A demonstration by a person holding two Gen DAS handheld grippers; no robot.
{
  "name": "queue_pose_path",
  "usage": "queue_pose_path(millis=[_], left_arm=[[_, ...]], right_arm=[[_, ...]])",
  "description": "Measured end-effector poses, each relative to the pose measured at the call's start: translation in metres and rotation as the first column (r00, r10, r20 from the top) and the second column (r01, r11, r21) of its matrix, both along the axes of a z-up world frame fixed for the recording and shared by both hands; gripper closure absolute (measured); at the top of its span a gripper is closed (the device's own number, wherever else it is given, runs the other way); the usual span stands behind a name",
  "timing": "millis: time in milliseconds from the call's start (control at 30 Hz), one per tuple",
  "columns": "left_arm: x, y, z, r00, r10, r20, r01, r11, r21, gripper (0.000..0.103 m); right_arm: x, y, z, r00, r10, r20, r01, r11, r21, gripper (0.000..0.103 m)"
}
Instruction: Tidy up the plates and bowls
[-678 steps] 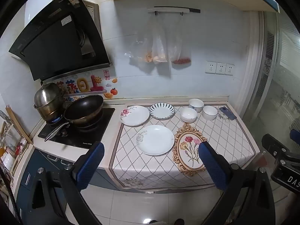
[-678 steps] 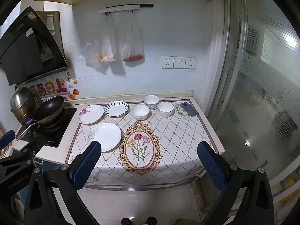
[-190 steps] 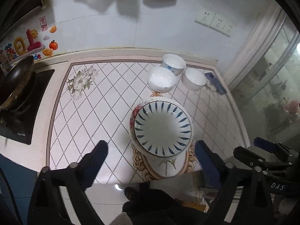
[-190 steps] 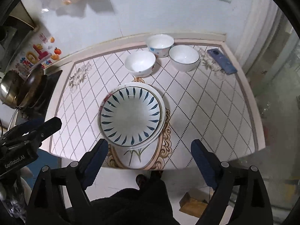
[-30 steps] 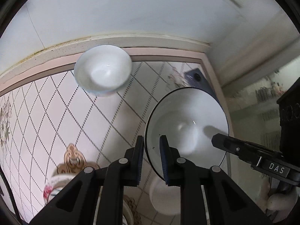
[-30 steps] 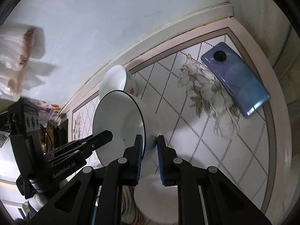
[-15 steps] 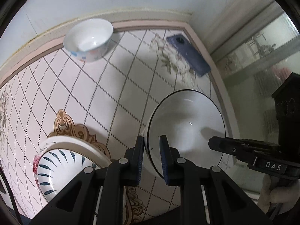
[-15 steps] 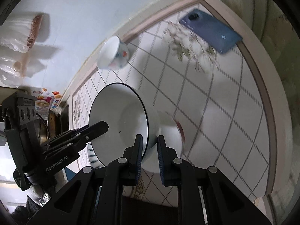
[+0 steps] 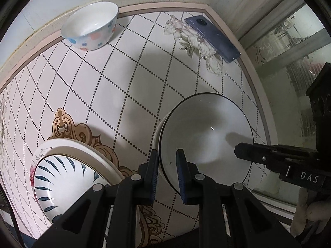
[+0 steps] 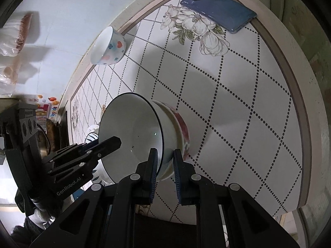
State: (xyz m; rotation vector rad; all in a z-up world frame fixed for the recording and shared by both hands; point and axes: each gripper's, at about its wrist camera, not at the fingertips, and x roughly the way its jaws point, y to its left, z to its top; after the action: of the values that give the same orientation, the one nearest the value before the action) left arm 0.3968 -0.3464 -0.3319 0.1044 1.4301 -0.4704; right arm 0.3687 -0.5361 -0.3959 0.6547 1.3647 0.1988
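Both grippers are shut on the rim of a white bowl with a dark rim line. My left gripper grips its near-left rim; my right gripper grips the opposite side. The bowl sits nested in a second bowl with a red flower pattern, held over the counter's right part. A white bowl with coloured hearts and spots stands at the back by the wall. A stack of plates with a blue-striped plate on top lies at the front left.
A blue phone lies at the counter's back right corner, also in the right wrist view. The counter has a diamond-pattern mat with a gold ornament. Glass panels stand to the right. The stove is at the far left.
Both grippers have carried the nested bowls back from the wall toward the counter's front right. The hearts bowl and the phone stay in place.
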Motion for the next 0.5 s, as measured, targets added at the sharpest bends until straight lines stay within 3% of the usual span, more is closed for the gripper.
queue_pose_path(millis=[300,400,500], left_arm=[[0.001,0.003,-0.004,1.000,0.018,-0.017,-0.018,1.000,-0.007,0.088],[0.007,0.013,0.015,0.999,0.047,0.006,-0.046,0.998,-0.038,0.088],[0.030,0.030,0.047,0.991,0.123,0.053,-0.118,0.989,-0.092,0.087]], right_arm=[[0.007,0.005,-0.007,0.998,0.035,-0.044,-0.036,0.999,-0.025,0.083],[0.012,0.002,0.002,0.997,0.049,-0.053,-0.050,0.999,-0.012,0.083],[0.024,-0.007,0.032,0.999,0.047,0.000,-0.047,0.999,-0.012,0.082]])
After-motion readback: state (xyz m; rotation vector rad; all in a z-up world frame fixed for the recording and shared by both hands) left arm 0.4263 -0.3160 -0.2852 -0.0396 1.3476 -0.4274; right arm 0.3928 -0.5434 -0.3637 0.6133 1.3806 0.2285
